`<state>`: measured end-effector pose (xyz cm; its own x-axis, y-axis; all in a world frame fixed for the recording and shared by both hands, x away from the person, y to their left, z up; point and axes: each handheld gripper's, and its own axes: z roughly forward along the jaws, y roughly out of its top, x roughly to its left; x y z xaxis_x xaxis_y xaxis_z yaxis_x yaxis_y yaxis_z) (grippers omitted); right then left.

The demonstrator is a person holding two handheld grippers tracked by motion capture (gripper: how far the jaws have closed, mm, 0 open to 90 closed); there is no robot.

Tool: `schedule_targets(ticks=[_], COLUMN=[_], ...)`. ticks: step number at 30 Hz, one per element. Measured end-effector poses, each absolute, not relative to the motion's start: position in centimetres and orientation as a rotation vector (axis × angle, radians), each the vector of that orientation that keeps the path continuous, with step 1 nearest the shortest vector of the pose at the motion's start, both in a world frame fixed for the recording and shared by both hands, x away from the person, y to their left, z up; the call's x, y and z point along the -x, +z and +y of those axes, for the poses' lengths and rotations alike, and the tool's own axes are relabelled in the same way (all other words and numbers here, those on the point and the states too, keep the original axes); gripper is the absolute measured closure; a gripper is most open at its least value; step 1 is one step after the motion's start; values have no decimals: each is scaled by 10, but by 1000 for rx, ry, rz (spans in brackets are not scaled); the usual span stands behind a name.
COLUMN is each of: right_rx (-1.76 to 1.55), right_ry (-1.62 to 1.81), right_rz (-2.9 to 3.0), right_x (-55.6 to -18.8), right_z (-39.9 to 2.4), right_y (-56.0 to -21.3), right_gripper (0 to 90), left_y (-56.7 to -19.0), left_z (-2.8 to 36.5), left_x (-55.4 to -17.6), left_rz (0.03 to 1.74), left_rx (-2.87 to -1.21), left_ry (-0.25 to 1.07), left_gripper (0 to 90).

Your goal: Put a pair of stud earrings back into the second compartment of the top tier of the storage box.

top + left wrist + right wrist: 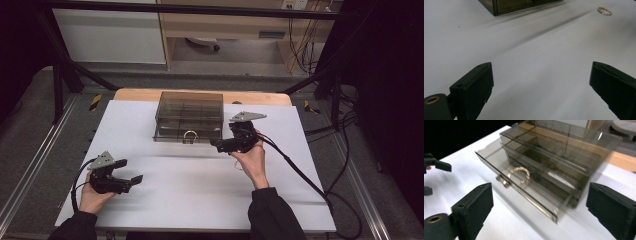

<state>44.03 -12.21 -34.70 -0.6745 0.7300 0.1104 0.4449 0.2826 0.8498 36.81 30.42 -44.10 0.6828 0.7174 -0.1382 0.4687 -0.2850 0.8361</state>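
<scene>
High view: tinted box (pixel 189 116), table (pixel 165 195).

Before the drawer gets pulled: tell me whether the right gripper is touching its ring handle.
Apart. In the right gripper view the open jaws flank the drawer's ring handle with white table between; the right gripper stops short of it.

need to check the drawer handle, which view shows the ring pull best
The right gripper view: the ring pull hangs close on the drawer front, between the open claw tips. The high view shows it small. The left gripper view catches a corner of the box.
</scene>
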Motion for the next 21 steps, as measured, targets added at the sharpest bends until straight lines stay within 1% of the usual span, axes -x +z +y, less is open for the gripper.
schedule_targets(ticks=[5,16,21], right_rx=[-1099,-1161,-1188], right_ry=[1328,1318,1289], right_rz=[2252,2228,2239], right_x=[-434,-425,-424], right_z=[-140,-173,-186], right_y=[-357,-378,-393], right_gripper=[39,34,35], left_y=[-441,-442,-442], left_z=[304,304,304], left_x=[-368,-368,-368], left_rz=[922,924,925], left_rx=[-1944,-1945,-1947], left_ry=[329,328,329], left_gripper=[51,51,51])
